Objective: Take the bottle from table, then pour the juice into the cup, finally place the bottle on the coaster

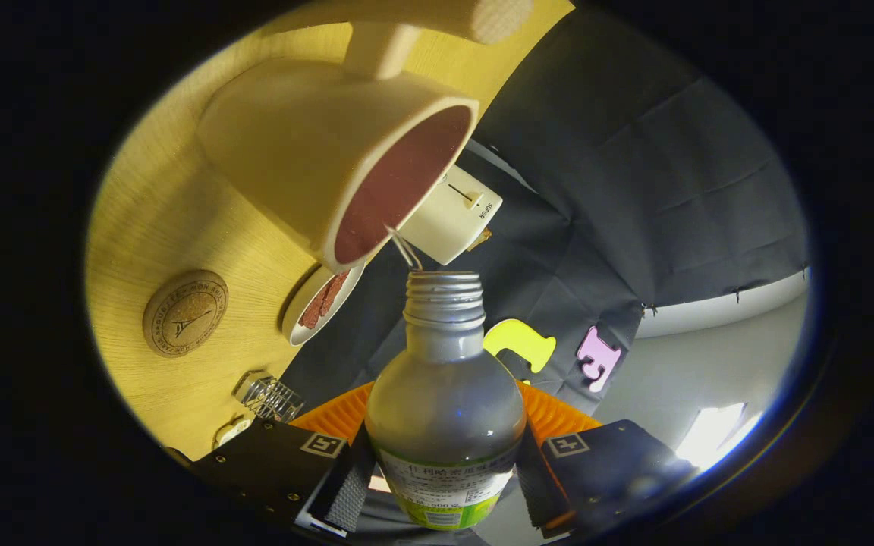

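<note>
gripper (pixel 443 474) clamped on bottle (pixel 444 409) body, both fingers pressing its sides, label partly cut off, open neck tilted toward cup (pixel 338 159) rim, thin stream bridging the two, cup mouth just beyond the neck, coaster (pixel 184 312) beside cup on table (pixel 149 220), well apart from bottle

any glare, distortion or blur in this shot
Gripper view: strong fisheye bending, the scene tilted with the pour; warm yellow cast on the table; a bright blown-out patch beyond the gripper; the bottle and cup stay fairly sharp.
</note>
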The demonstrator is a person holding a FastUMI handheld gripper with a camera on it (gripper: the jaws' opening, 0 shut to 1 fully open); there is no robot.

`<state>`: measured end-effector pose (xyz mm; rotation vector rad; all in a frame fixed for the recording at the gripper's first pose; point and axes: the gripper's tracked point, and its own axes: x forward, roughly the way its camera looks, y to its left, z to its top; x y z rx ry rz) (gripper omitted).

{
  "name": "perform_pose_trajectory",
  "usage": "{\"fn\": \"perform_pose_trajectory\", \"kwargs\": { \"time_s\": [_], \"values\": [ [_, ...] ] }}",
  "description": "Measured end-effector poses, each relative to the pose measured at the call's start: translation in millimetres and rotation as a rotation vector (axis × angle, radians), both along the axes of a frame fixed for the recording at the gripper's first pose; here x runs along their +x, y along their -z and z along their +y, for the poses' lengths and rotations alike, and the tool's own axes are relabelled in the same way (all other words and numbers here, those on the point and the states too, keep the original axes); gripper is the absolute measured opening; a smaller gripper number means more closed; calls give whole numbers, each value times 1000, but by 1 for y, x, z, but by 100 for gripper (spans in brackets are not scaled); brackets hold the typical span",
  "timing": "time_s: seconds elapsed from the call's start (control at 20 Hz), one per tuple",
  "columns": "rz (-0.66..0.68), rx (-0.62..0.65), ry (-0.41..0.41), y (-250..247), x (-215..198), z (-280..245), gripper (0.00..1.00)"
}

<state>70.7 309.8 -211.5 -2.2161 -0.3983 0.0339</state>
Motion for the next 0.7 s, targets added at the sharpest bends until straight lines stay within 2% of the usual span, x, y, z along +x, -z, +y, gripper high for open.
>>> {"fn": "perform_pose_trajectory", "kwargs": {
  "time_s": [0.7],
  "values": [
    [28,-19,20,5,-1,4,80]
  ]
}}
